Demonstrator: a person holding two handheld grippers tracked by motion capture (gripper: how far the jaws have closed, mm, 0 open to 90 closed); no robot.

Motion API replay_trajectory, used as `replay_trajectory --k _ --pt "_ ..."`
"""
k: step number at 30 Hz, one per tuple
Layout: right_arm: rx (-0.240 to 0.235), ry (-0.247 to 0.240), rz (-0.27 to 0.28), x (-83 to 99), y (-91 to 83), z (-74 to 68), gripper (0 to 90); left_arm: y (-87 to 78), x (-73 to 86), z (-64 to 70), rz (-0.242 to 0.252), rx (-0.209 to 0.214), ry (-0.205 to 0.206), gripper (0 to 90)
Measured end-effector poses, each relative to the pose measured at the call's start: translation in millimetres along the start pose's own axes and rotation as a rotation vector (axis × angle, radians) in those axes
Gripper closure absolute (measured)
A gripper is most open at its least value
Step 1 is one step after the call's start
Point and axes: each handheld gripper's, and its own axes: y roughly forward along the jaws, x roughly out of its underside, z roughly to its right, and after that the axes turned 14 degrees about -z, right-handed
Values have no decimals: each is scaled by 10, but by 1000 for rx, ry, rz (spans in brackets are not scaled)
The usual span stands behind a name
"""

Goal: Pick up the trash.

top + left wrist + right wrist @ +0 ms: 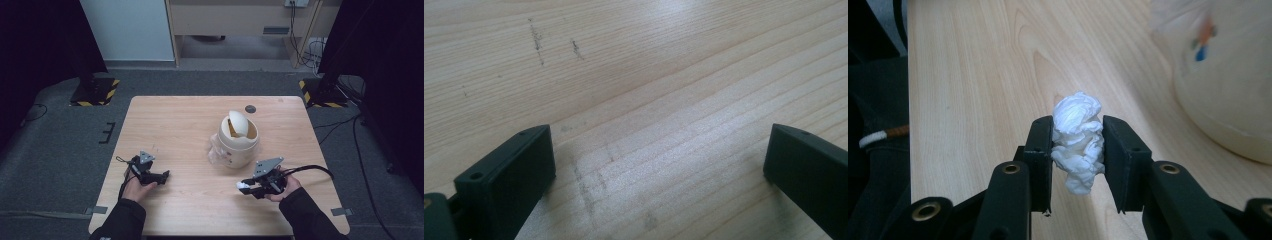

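The right gripper [1078, 150], low over the near right of the wooden table [175, 130], has its jaws clamped on a crumpled white tissue [1077, 140]. A cream bin [236, 140] with its swing lid tilted stands just beyond it. The left gripper [659, 165], near left, hovers with jaws wide apart over bare wood.
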Motion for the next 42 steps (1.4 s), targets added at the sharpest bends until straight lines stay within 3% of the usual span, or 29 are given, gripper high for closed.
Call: replay_trajectory --k 13,30,37,42 --pt "8 32 146 -4 -266 42 663 0 0 0 0 1 0 0" --pt "26 48 225 4 -449 69 663 1 -1 -1 0 1 1 0" --pt "48 73 306 15 -631 91 667 2 -3 0 0 1 2 0" --pt "98 115 390 67 -810 143 677 2 -3 -1 0 1 2 0"
